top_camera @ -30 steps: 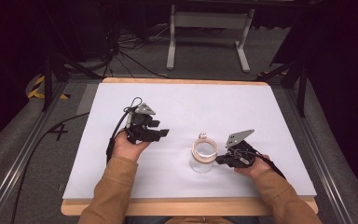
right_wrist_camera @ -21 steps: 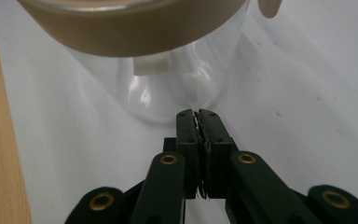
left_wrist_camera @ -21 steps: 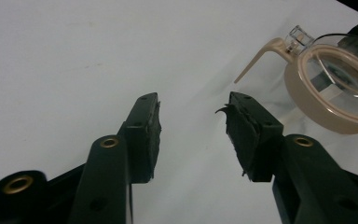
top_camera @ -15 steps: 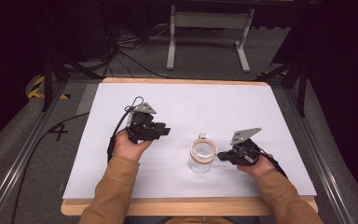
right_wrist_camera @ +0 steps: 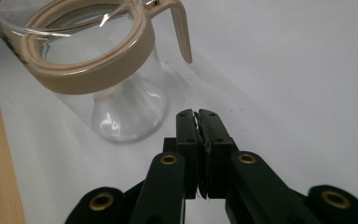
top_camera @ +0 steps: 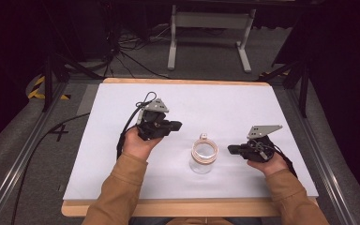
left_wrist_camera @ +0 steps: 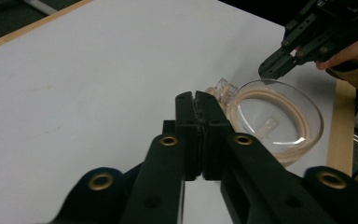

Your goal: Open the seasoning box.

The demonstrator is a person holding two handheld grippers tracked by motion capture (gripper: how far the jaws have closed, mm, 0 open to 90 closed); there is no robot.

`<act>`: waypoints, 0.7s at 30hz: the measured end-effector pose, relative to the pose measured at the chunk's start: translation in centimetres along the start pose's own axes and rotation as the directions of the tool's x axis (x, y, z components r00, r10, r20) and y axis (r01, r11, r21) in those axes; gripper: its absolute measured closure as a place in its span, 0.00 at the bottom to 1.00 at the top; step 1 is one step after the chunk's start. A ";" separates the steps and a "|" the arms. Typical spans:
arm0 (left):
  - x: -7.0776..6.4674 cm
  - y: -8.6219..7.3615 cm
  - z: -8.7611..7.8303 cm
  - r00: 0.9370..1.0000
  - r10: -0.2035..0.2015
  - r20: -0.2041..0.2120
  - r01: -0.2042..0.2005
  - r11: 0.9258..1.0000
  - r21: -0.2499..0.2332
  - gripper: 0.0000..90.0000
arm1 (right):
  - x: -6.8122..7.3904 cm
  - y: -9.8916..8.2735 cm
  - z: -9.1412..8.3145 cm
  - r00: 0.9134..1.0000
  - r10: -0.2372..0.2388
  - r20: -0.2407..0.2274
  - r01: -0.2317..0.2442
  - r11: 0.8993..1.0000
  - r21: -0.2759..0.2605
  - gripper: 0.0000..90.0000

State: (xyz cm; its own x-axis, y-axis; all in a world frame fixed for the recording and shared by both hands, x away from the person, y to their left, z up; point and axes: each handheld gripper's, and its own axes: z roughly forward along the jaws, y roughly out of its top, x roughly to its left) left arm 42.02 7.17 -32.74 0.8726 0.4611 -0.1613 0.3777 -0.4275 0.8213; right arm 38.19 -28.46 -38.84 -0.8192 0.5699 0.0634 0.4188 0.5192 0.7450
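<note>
Flanking one glass jar [top_camera: 203, 156]: two grippers

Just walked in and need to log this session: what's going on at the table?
A person holds a gripper in each hand over a white table. A clear glass jar with a beige rim band stands between them. The left gripper and the right gripper are both shut and empty, neither touching the jar.

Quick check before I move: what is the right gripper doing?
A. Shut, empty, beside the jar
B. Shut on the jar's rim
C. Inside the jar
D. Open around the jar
A: the right gripper has its jaws pressed together with nothing between, apart from the glass jar.
</note>
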 end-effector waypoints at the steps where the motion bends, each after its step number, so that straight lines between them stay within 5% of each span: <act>1: 0.0 0.3 0.3 1.000 0.004 0.016 -0.004 1.000 0.008 0.99 | 0.0 0.0 -0.1 1.000 0.003 0.000 -0.003 1.000 0.000 0.97; 10: 0.0 1.7 4.5 0.994 0.030 0.108 -0.036 0.998 0.055 0.99 | 0.4 -0.3 -0.6 1.000 -0.002 -0.007 0.002 1.000 -0.017 0.95; 21: 0.1 2.3 7.0 0.986 0.020 0.165 -0.032 0.997 0.068 0.99 | 0.6 -0.2 -0.3 0.999 -0.009 -0.030 0.008 1.000 -0.009 0.95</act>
State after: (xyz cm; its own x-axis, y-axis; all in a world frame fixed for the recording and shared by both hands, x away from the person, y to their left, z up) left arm 45.18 0.77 -34.71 0.9192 0.3179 -0.2325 0.3699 -0.4942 0.7867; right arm 37.49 -28.39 -38.75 -0.8343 0.5458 0.0772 0.4087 0.5184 0.7511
